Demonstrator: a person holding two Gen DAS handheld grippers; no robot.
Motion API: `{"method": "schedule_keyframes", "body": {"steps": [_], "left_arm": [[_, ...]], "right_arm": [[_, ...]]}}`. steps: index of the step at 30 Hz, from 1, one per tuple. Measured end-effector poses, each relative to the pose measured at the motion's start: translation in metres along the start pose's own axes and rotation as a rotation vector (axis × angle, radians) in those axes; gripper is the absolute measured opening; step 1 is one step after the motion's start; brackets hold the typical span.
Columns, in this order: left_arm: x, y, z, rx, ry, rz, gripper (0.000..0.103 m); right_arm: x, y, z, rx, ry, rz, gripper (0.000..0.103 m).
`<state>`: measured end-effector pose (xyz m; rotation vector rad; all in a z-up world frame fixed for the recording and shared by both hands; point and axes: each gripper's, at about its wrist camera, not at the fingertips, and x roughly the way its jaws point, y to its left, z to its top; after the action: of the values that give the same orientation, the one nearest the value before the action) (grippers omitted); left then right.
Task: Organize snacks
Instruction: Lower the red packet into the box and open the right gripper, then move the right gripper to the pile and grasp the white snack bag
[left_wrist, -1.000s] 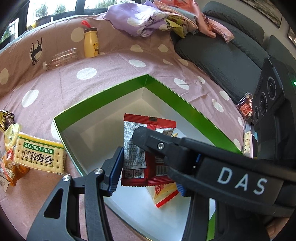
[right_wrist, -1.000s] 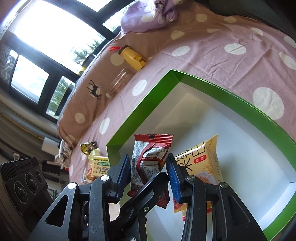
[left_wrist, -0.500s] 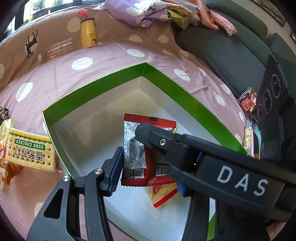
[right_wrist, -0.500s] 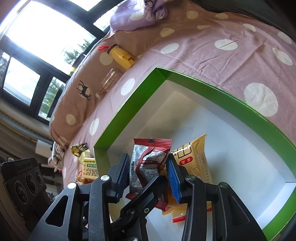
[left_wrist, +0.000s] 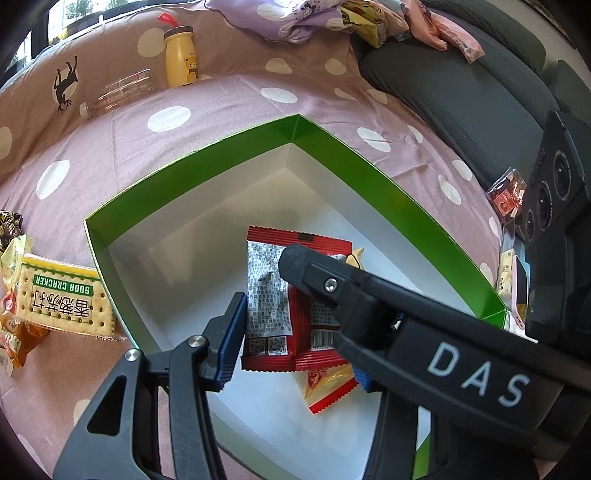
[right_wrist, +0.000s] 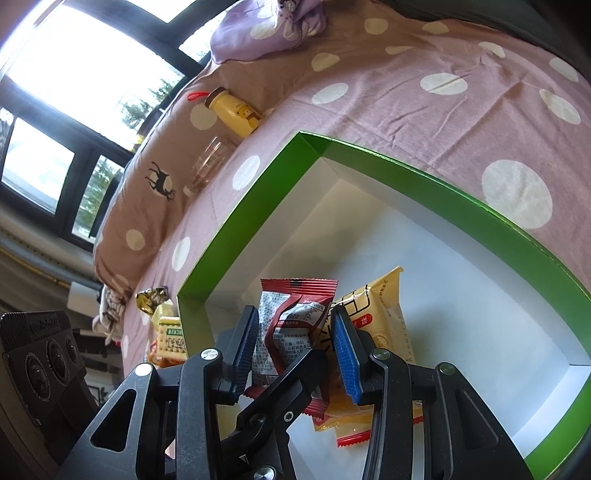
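in the left wrist view, the green box (left_wrist: 207, 184) with its white inside sat on the spotted sheet (left_wrist: 166, 118). only two snacks were in it, so the sorting looked barely begun. a red snack packet (left_wrist: 273, 295), silver-backed with small print and barcodes, was over the near part of the box floor. it overlapped a yellow packet (left_wrist: 328, 391). the left gripper (left_wrist: 295, 354) stood part open around the red packet. its left pad was just beside the packet's edge and its other pad was hidden behind the right gripper (left_wrist: 369, 295), so i couldn't tell if it gripped. left of the box lay a soda cracker pack (left_wrist: 62, 306) with an orange packet (left_wrist: 18, 343) and a gold wrapper (left_wrist: 9, 229). a small red packet (left_wrist: 506, 199) lay far right. all of these, i'd judge, were waiting to go in.

in the right wrist view, the right gripper (right_wrist: 295, 332) had its jaws narrowed on the red snack packet (right_wrist: 295, 314). both blue pads pressed its sides and the wrapper was buckled and upright. the yellow packet (right_wrist: 376, 317) lay flat just to its right inside the box (right_wrist: 258, 206).
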<state>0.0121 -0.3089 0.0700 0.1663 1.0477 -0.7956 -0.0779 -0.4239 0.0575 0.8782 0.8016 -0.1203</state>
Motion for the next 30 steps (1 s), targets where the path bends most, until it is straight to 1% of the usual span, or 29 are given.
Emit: {"method": "schedule_keyframes", "body": {"steps": [7,11,12,13,14,16,18,20,22,24,25,26,28,29,30], "left_arm": [[0.000,-0.001,0.001,-0.009,0.014,0.021,0.052],[-0.007,-0.001,-0.002,-0.008,-0.006,0.024,0.053],[-0.011,0.000,-0.004,-0.008,-0.012,0.022,0.054],[-0.015,0.002,-0.005,-0.009,-0.022,0.024,0.058],[-0.020,0.003,-0.007,-0.010,-0.032,0.035,0.060],[-0.032,0.004,-0.011,-0.001,-0.068,0.051,0.072],[-0.049,0.009,-0.016,0.001,-0.111,0.051,0.076],[-0.064,0.015,-0.022,-0.011,-0.137,0.049,0.077],[-0.079,0.024,-0.028,-0.036,-0.165,0.049,0.081],[-0.095,0.037,-0.036,-0.071,-0.202,0.058,0.084],[-0.104,0.046,-0.041,-0.093,-0.217,0.067,0.084],[-0.112,0.055,-0.047,-0.114,-0.232,0.080,0.084],[-0.127,0.071,-0.057,-0.162,-0.253,0.118,0.086],[-0.134,0.082,-0.064,-0.193,-0.266,0.146,0.089],[-0.142,0.093,-0.072,-0.225,-0.282,0.174,0.095]], "right_arm": [[-0.003,0.000,0.000,-0.001,-0.012,-0.024,0.044],[-0.006,0.004,-0.001,-0.014,-0.019,-0.042,0.044],[-0.006,0.004,-0.001,-0.012,-0.022,-0.043,0.044],[-0.008,0.005,-0.001,-0.011,-0.027,-0.049,0.044],[-0.009,0.006,-0.001,-0.015,-0.032,-0.056,0.044],[-0.013,0.008,-0.002,-0.022,-0.049,-0.063,0.044],[-0.017,0.012,-0.003,-0.031,-0.063,-0.068,0.044],[-0.020,0.017,-0.004,-0.042,-0.076,-0.071,0.047],[-0.023,0.023,-0.006,-0.059,-0.091,-0.072,0.054],[-0.027,0.030,-0.008,-0.081,-0.107,-0.073,0.055],[-0.029,0.034,-0.010,-0.090,-0.113,-0.072,0.057],[-0.031,0.038,-0.011,-0.101,-0.121,-0.072,0.059],[-0.035,0.047,-0.014,-0.129,-0.138,-0.070,0.068],[-0.036,0.053,-0.016,-0.146,-0.144,-0.066,0.070],[-0.037,0.057,-0.017,-0.158,-0.148,-0.061,0.073]]}}
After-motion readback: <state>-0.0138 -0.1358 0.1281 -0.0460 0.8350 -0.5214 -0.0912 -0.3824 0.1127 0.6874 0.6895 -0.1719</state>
